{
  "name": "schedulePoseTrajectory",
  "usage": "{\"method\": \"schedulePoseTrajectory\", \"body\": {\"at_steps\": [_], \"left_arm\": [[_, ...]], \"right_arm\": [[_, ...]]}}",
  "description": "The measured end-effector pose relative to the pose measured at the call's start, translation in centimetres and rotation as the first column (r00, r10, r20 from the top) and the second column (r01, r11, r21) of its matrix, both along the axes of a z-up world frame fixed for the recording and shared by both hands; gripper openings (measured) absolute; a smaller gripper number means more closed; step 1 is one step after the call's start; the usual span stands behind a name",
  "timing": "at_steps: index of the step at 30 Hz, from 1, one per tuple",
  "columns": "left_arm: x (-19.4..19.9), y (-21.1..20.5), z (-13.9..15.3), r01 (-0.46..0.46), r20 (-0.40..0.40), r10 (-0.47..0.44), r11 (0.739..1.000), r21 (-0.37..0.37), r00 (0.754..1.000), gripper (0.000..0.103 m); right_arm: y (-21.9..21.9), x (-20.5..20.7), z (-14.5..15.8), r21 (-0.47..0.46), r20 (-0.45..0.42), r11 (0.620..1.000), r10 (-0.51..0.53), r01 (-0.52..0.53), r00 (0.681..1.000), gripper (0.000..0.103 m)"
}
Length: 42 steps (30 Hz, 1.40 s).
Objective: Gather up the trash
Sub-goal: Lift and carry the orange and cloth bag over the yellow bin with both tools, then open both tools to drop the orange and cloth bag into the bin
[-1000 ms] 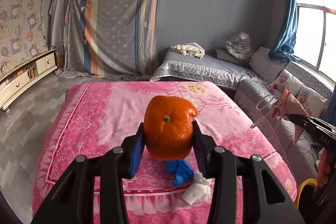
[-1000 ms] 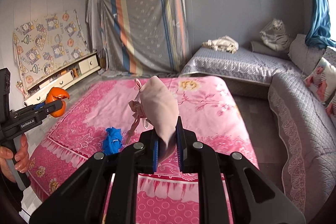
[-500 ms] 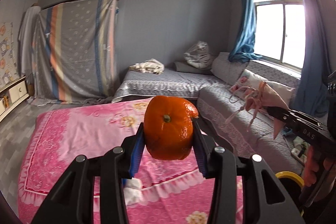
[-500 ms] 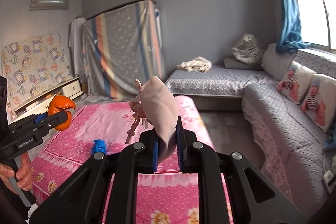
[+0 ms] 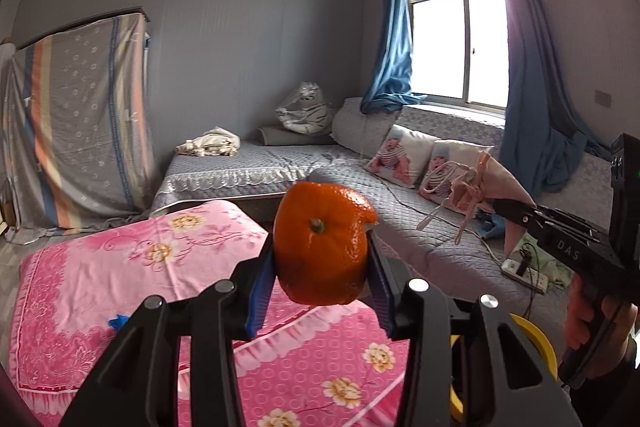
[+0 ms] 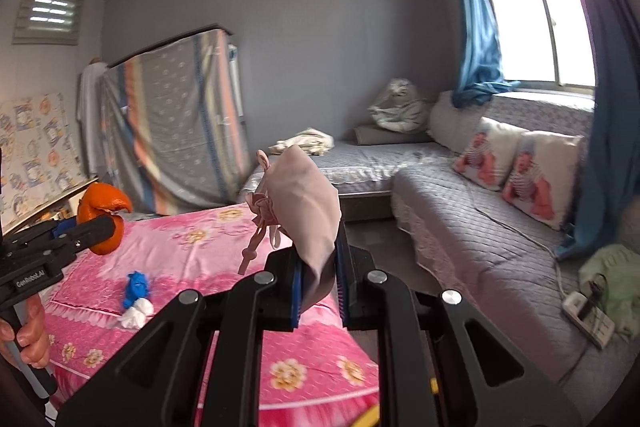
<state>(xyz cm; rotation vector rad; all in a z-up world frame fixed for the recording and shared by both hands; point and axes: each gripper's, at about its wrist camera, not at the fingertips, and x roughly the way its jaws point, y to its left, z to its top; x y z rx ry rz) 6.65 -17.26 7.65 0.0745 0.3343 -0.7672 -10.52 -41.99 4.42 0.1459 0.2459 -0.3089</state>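
My left gripper [image 5: 320, 279] is shut on a hollow orange peel [image 5: 322, 241], held up above the pink bed [image 5: 120, 267]. The same orange peel [image 6: 102, 217] shows at the left edge of the right wrist view. My right gripper [image 6: 318, 279] is shut on a pale pink drawstring pouch [image 6: 304, 203], whose cords dangle to the left. From the left wrist view that pink pouch [image 5: 486, 183] hangs at the right, clamped in the right gripper [image 5: 516, 213]. On the bedspread lie a crumpled blue scrap [image 6: 136, 287] and a white tissue wad [image 6: 136, 313].
A yellow bin rim [image 5: 534, 343] shows low right, beside the bed. A grey quilted corner sofa [image 6: 480, 227] with baby-print cushions [image 6: 528, 171] runs under the window. A power strip [image 6: 586, 315] and green cloth lie on the floor. A draped wardrobe [image 6: 176, 123] stands at the back.
Both views have swung right, from the bed toward the sofa and window. The peel and the pouch stay gripped. The blue scrap and tissue have slid to the left.
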Motion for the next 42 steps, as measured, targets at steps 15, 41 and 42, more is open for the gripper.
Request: {"method": "schedulePoseTrajectory", "body": {"at_steps": [15,41,42], "left_arm": [[-4.1,-7.8,-2.7,0.212,-0.024,-0.211,0.977,0.031,0.977,0.041],[-5.0,-22.5,-18.3,0.516,-0.393,-0.405,0.824,0.234,0.826,0.042],[-5.0,-22.7,-18.6,0.518,-0.400,-0.403,0.822,0.236,0.823,0.042]], "right_arm": [[-5.7,-7.9,-5.7,0.110,-0.052,0.961,-0.249,0.253,0.967,0.013],[-12.0,-11.3,-17.1,0.321,-0.332,0.820,-0.372,0.475,0.867,0.014],[-12.1,-11.3,-17.2,0.322,-0.335,0.817,-0.375,0.479,0.864,0.014]]}}
